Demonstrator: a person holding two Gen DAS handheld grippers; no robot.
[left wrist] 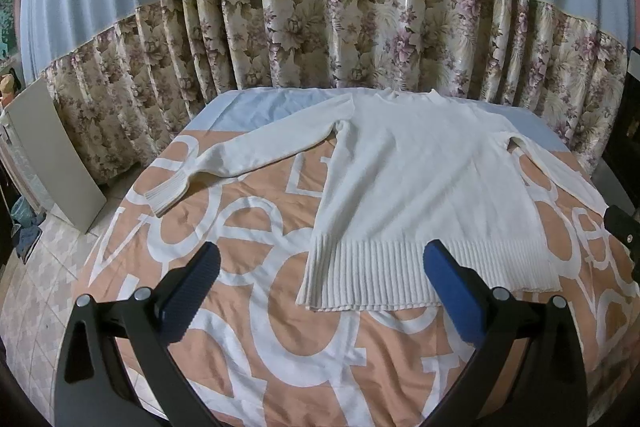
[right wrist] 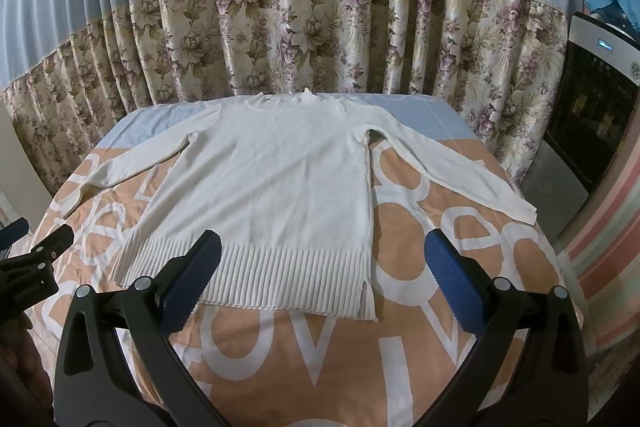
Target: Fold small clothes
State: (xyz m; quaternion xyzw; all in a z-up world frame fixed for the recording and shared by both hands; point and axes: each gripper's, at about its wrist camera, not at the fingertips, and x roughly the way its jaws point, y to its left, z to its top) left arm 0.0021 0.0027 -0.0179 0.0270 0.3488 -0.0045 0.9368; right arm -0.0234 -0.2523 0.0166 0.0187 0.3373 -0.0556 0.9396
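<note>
White sweater [left wrist: 416, 183] lies flat, front up, on a peach-and-white lettered cover [left wrist: 248, 307] over the table, neck toward the curtain [left wrist: 320, 27], ribbed hem toward the grippers. Left gripper [left wrist: 320, 279] hangs above the near edge w/ jaws wide, nothing between them; hem's left corner sits btwn its fingers, its right finger over the ribbing. Right gripper [right wrist: 324, 279] also spread wide, empty; its left finger overlaps the hem, the hem's right corner btwn the fingers. Left view shows the left sleeve w/ ribbed cuff and a pale board [left wrist: 56, 155] leaning on the tiled floor. Right view shows the whole right sleeve and a dark appliance [right wrist: 592, 115] at far right.
</note>
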